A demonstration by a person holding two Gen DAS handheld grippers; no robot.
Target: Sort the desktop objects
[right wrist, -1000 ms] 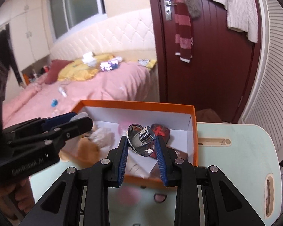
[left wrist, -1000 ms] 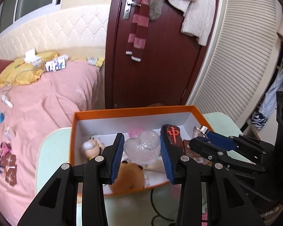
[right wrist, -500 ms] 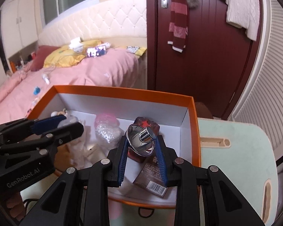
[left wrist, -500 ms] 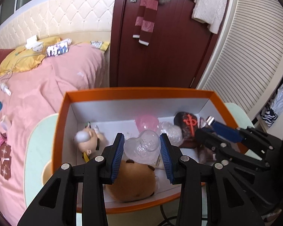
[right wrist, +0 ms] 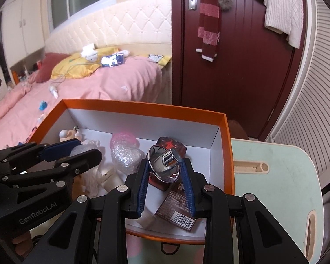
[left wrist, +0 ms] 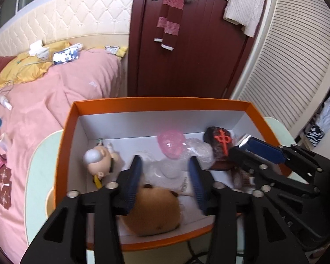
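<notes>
Now both tongs hang over the orange box (left wrist: 156, 103) on the pale green tabletop (right wrist: 275, 176); the drop-off step of the sort is in hand.

Left side of the box: a small big-headed figurine (left wrist: 98, 160) lies near the left wall, a brown plush (left wrist: 156, 211) sits at the near wall. My left tongs (left wrist: 165, 176) stand spread wide above the plush. The clear heart (left wrist: 165, 169) lies blurred between the pads, seemingly just let go and low in the box; whether it has settled I cannot tell.

Middle: a pink heart (left wrist: 171, 140) and a bubble-wrapped lump (right wrist: 126, 158) rest on the box floor.

Right: my right tongs (right wrist: 165, 176) are clamped on a chrome knob (right wrist: 165, 162), held above a dark block with a red character (left wrist: 220, 140) and a brown packet with a barcode (right wrist: 178, 209).

Against half a second ago: the left pads gripped the clear heart then; now they are apart and it has dropped from their line. The right grip on the knob is unchanged, only further over the box.

Next, as I judge it: lower the knob toward bare floor near the right wall, part the pads, then lift both tongs straight up without catching the rim.
</notes>
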